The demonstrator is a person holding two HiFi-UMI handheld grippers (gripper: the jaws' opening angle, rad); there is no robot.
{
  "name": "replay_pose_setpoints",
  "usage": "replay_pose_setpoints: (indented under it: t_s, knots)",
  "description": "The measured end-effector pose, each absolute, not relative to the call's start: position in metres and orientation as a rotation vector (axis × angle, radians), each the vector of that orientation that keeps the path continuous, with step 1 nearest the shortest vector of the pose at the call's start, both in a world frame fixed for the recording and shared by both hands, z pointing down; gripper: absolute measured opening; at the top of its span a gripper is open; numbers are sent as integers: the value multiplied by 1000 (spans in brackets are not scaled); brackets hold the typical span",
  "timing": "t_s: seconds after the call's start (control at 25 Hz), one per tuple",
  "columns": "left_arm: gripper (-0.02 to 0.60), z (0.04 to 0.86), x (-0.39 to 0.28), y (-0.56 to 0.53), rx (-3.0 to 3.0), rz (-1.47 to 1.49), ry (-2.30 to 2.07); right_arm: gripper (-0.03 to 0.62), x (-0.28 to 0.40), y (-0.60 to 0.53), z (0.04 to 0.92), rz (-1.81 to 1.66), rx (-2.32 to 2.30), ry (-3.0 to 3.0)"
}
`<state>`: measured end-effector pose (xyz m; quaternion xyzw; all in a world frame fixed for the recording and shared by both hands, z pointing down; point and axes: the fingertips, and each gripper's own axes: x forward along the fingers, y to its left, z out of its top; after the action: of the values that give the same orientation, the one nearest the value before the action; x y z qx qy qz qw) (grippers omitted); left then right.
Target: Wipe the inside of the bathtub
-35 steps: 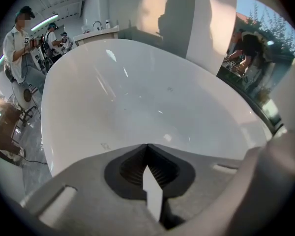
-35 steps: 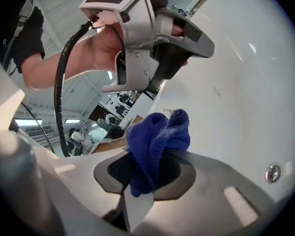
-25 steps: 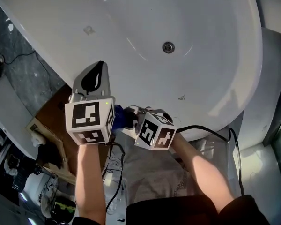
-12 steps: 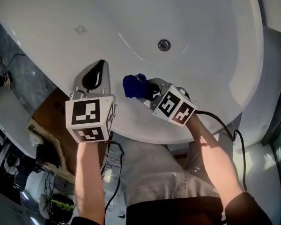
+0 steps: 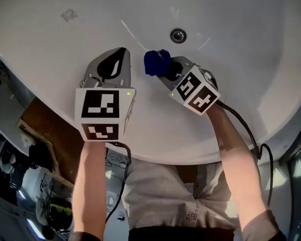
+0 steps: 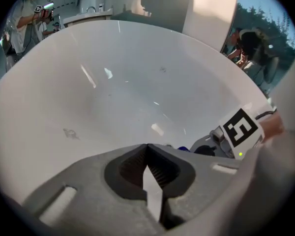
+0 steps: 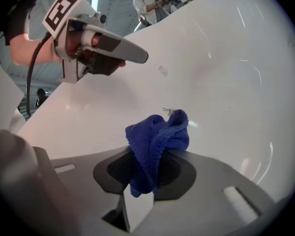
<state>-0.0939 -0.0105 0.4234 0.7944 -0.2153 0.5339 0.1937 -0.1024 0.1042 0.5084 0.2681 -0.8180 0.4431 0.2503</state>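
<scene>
Head view, I see one glossy white bathtub (image 5: 60,49), one drain (image 5: 178,35), my left gripper (image 5: 122,51) pressed together, empty, my right gripper (image 5: 164,70) pinching the one blue cloth (image 5: 155,62).

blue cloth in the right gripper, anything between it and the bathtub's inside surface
Nothing visible does. The blue cloth, clamped in the right gripper, faces bare white bathtub wall; the left gripper, shut and empty, sits off to its side.

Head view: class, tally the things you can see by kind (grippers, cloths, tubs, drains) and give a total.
2 grey two-jaw grippers: left gripper, right gripper
1 crumpled blue terry cloth
1 white glossy bathtub
1 round metal drain
Total: 5
</scene>
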Motion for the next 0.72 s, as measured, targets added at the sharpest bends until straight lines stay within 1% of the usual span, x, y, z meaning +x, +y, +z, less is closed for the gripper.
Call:
replay_pose_setpoints:
  t_s: [0.28,0.44,0.72]
  knots:
    - [5,454,-106,-10,2085,1423,-699,94,-103,113,561,1180,667,-2154]
    - [5,474,-113,1,2084,1463,-659,94,-117,121,584,1143,653,-2143]
    - [4,485,-108,14,2098,1501,-596,92,-117,137,625,1119,657,-2063]
